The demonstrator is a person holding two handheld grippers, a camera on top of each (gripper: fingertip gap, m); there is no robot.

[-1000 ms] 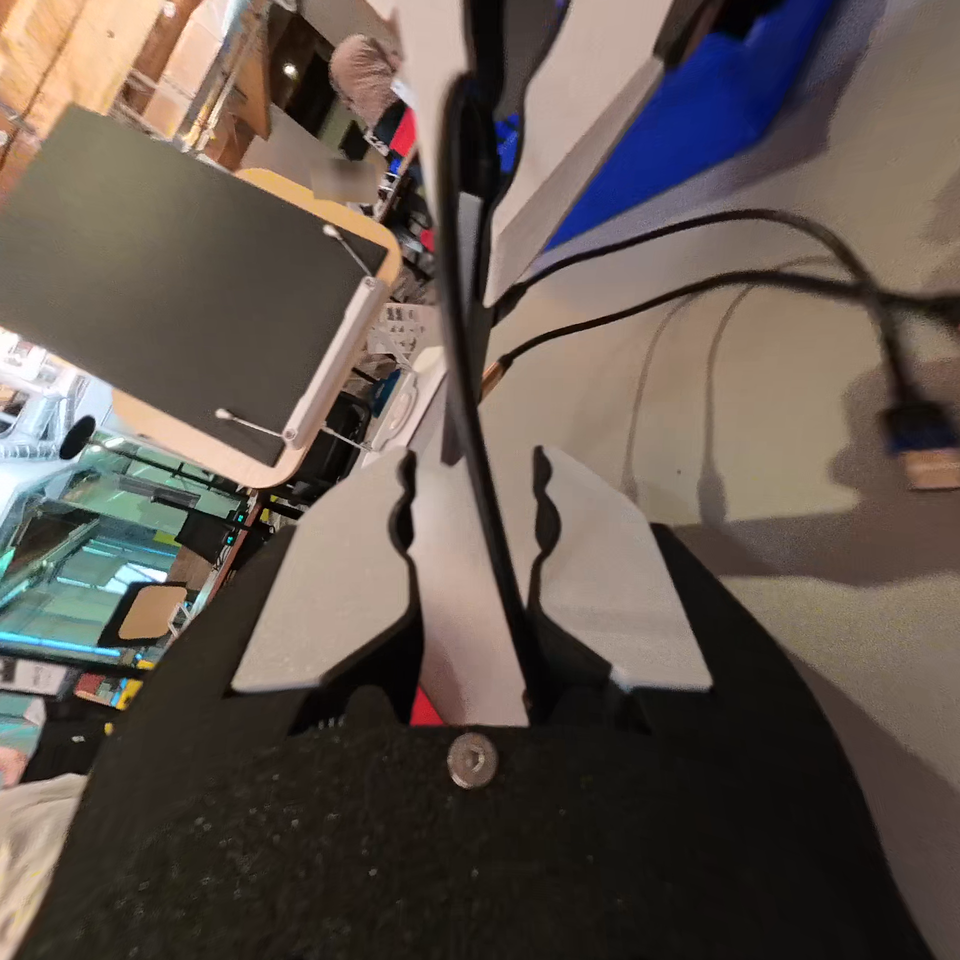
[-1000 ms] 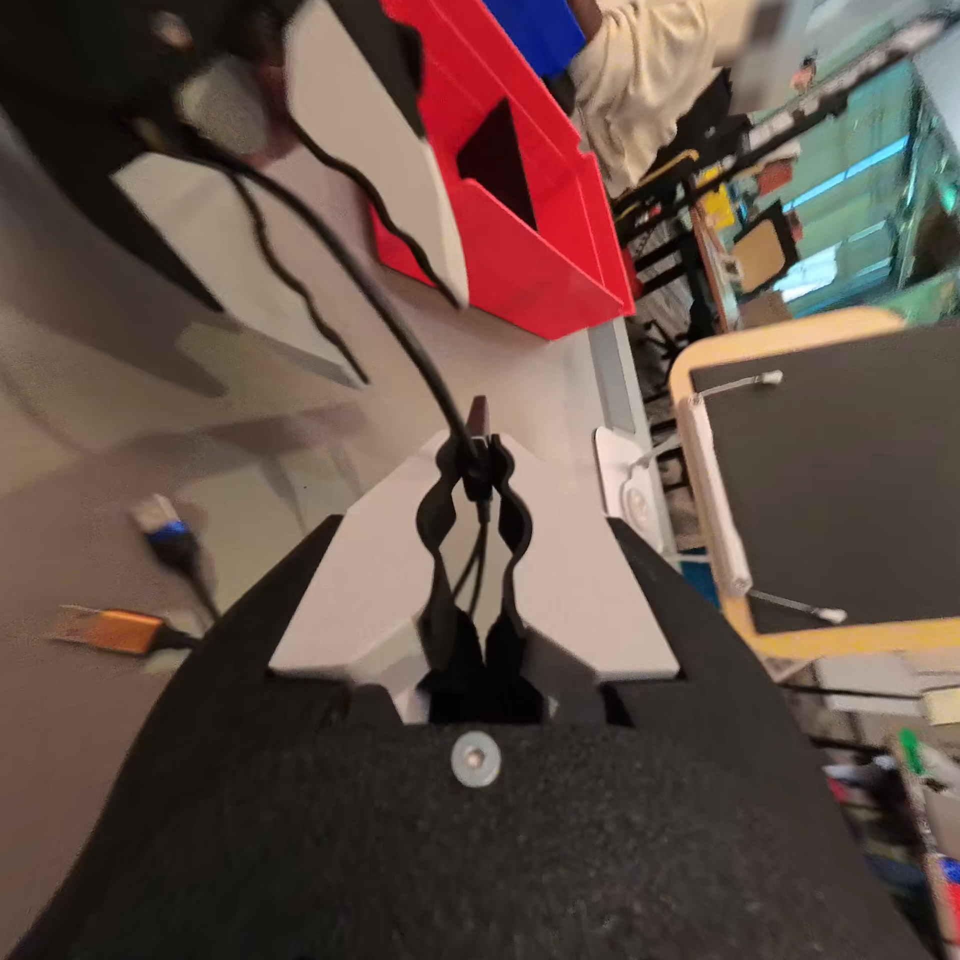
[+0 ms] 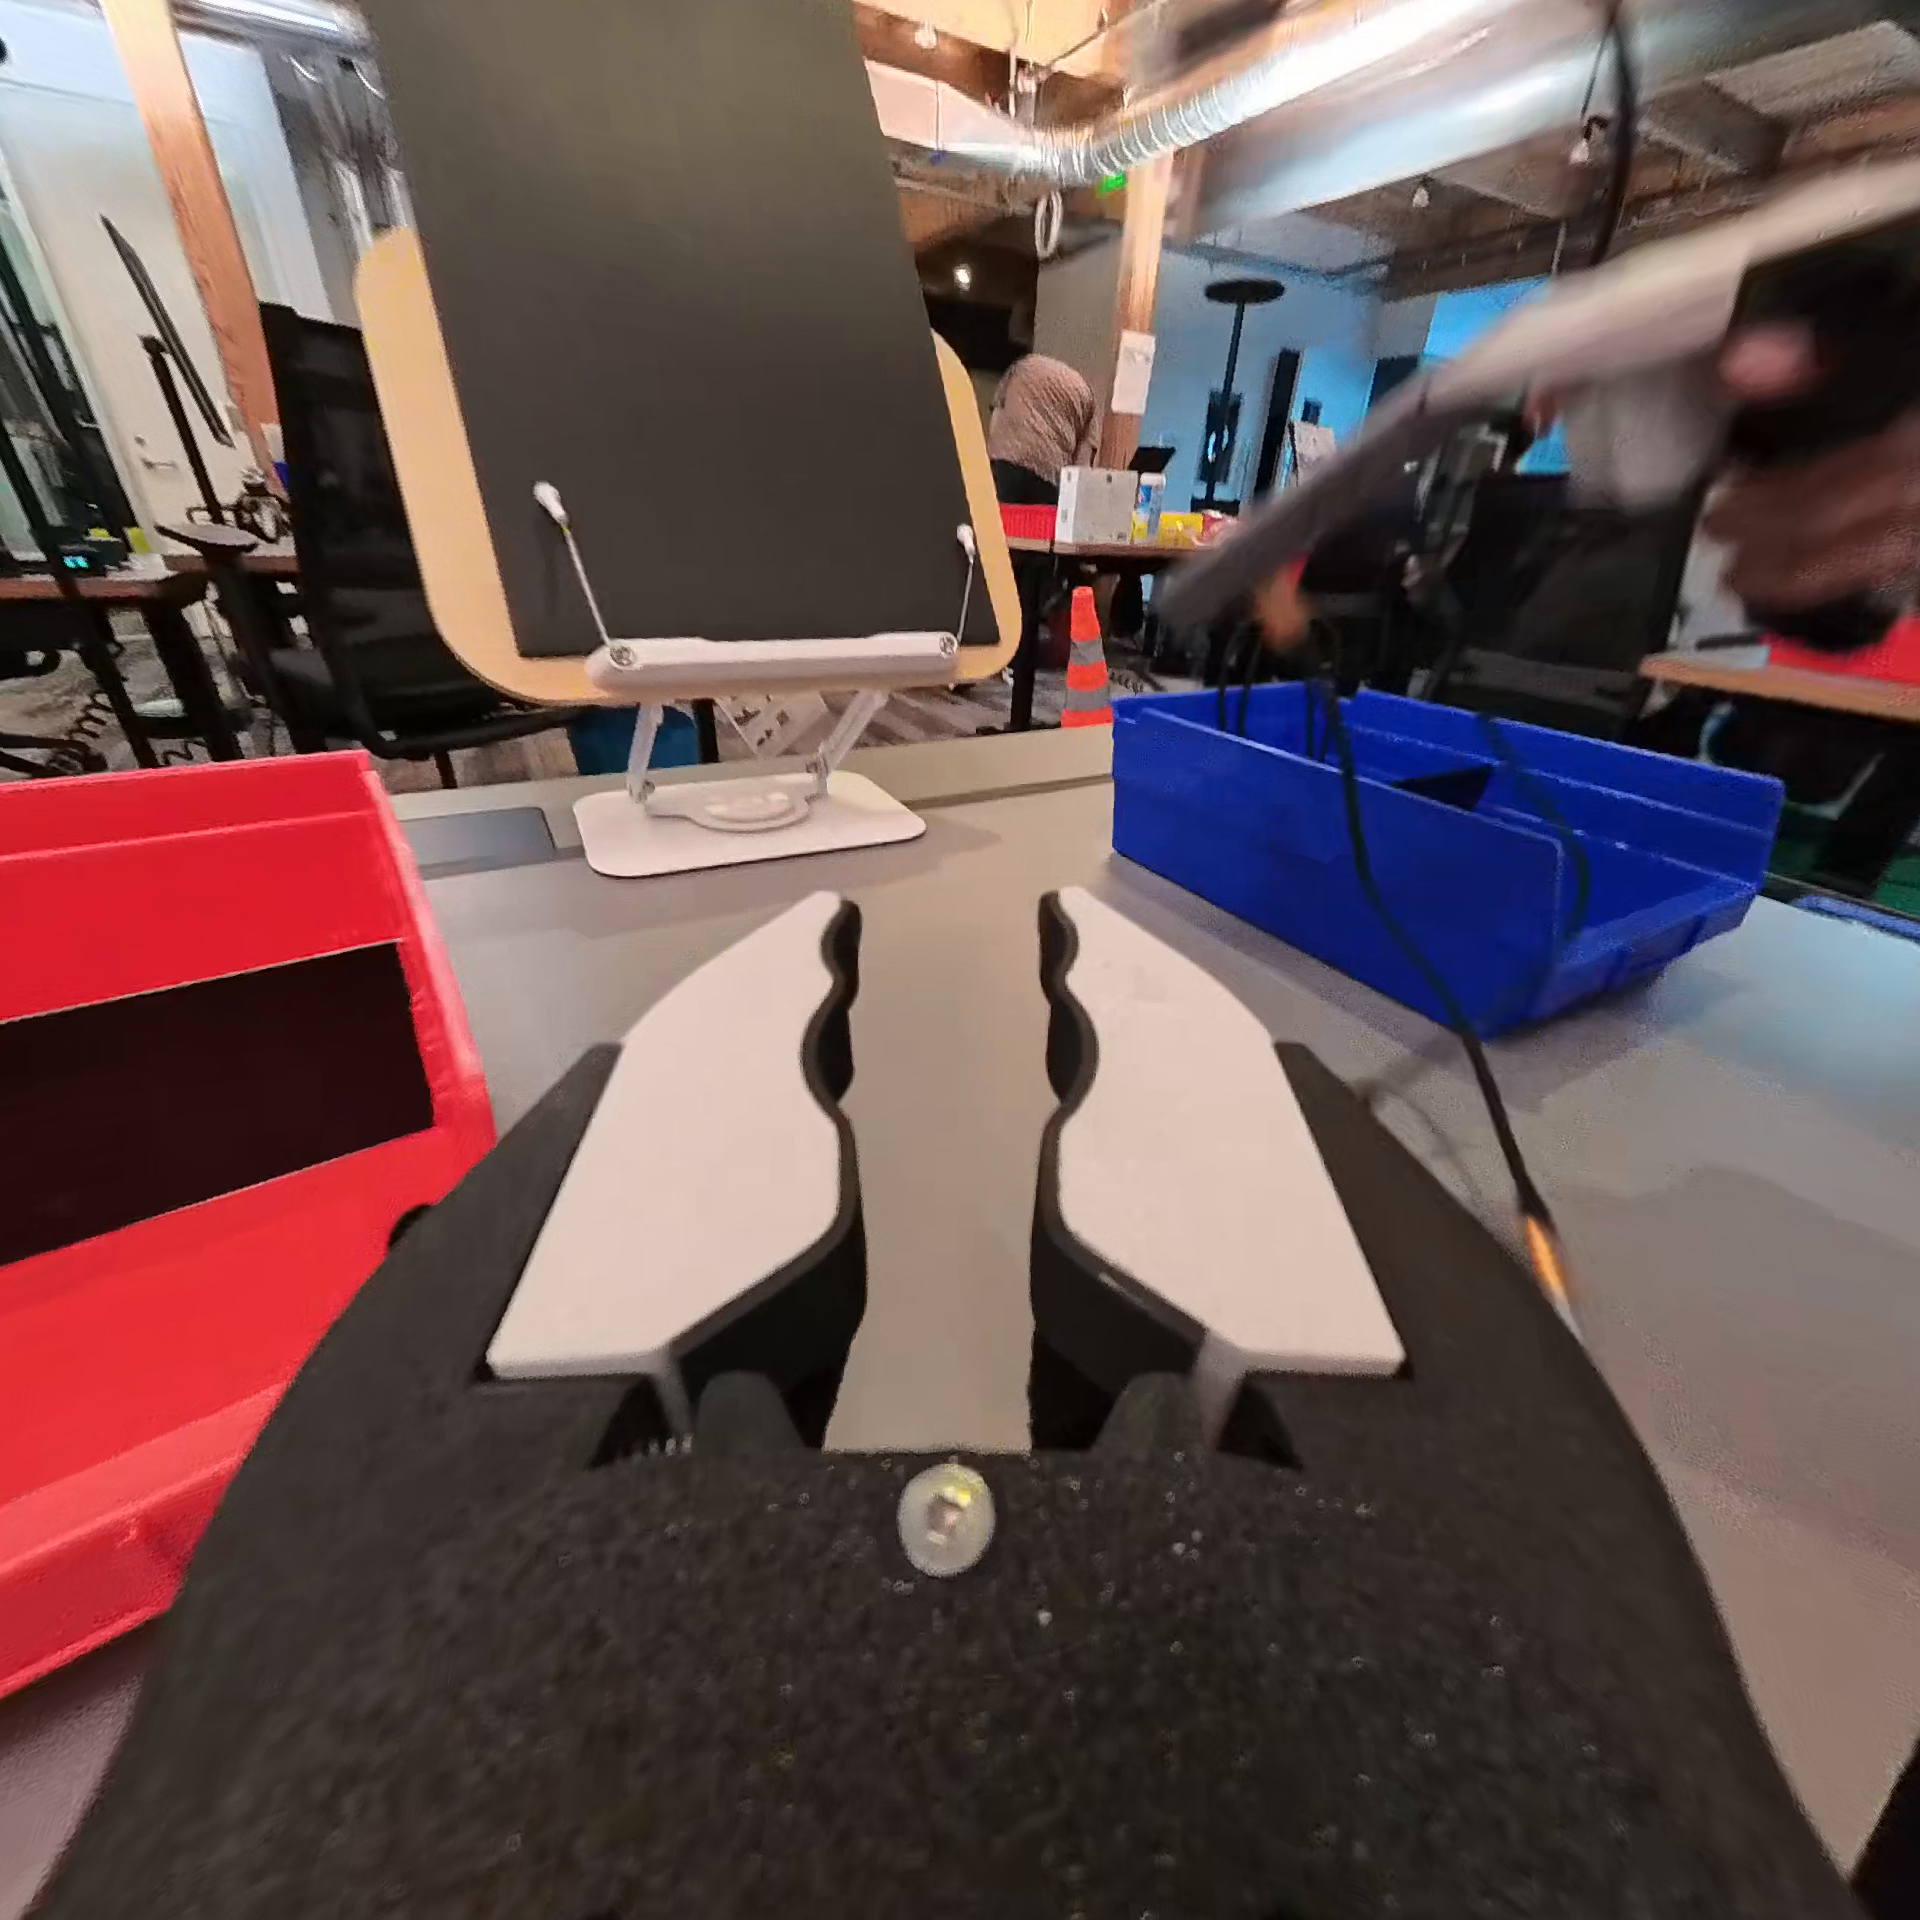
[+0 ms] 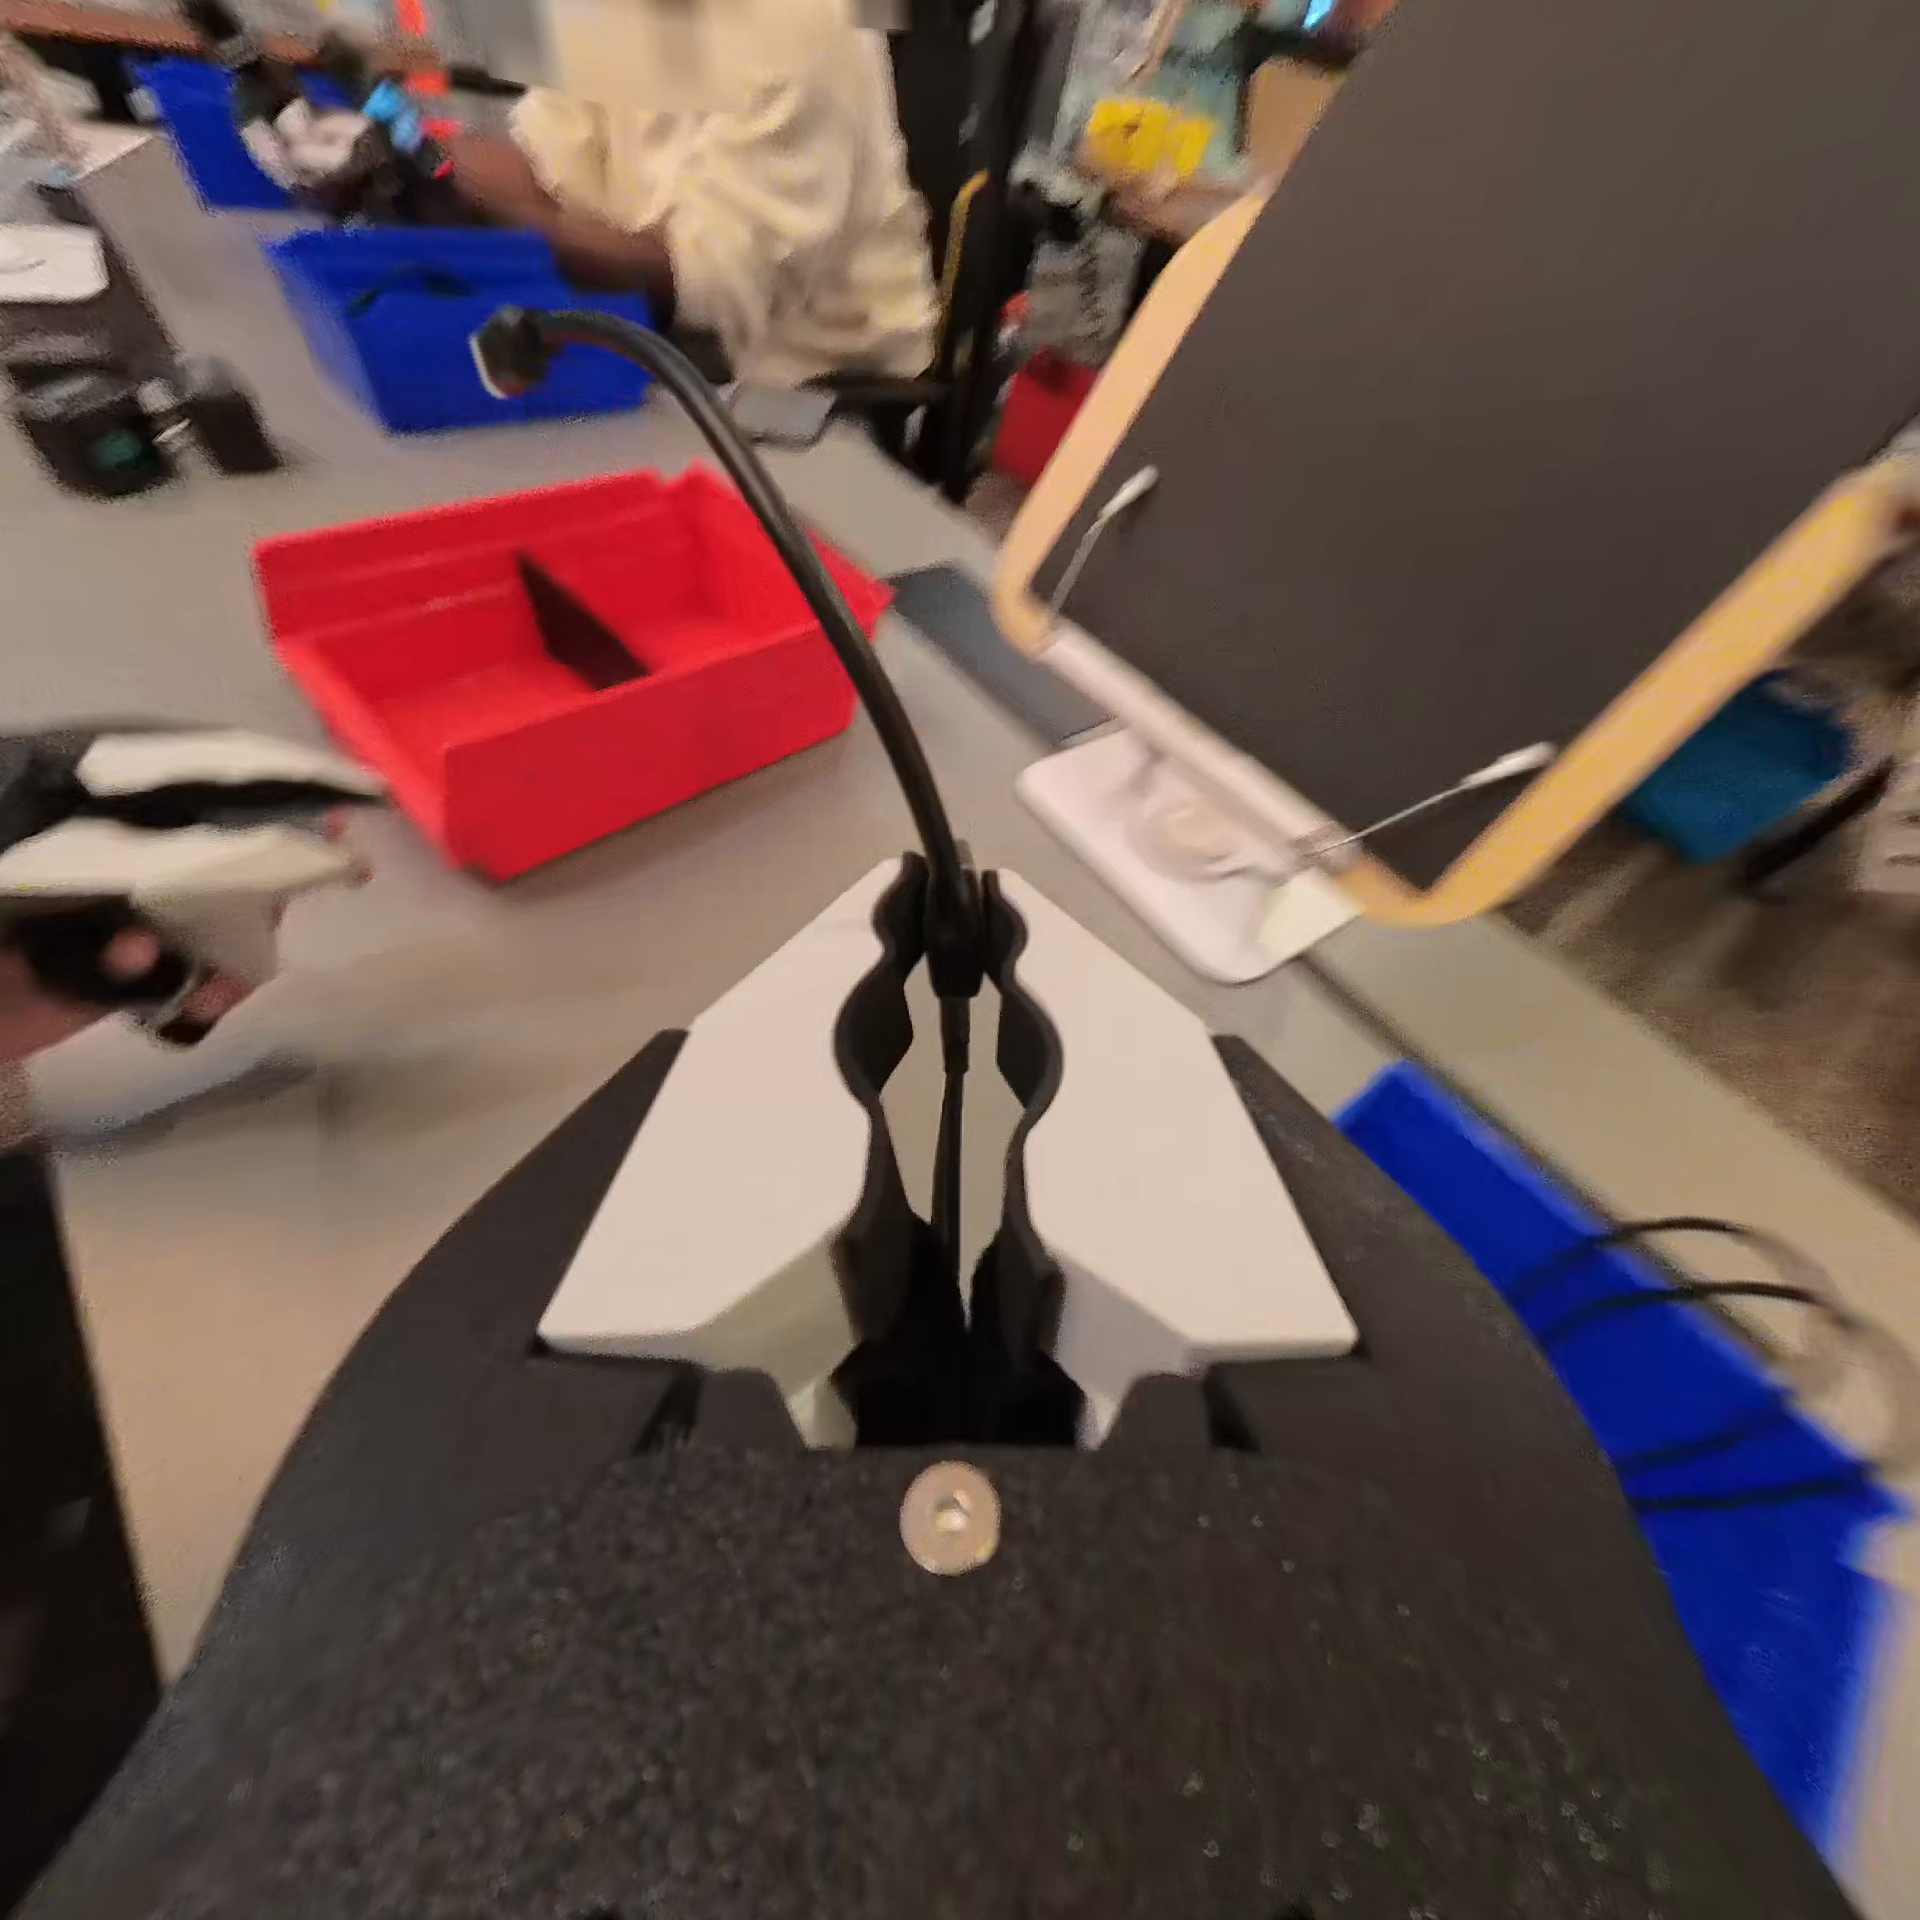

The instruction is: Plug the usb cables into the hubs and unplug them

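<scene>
While my left gripper [image 3: 948, 935] is gaping empty, my right gripper [image 4: 948, 896] is squeezing a black cable [image 4: 790, 551] near the red bin [image 4: 582, 717].

Both wrist cams low over table [image 3: 1714, 1299], facing stand [image 3: 727, 655], sharing red bin [image 4: 623, 727]

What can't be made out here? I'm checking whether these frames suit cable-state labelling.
- Hub: none identifiable in either view.
- Right gripper, left wrist view: motion blur smears it and what it holds.
- Black cable, right wrist view: its far plug is blurred; type unreadable.
- Blue bin, right wrist view: cut off by the gripper body and blurred.
</scene>
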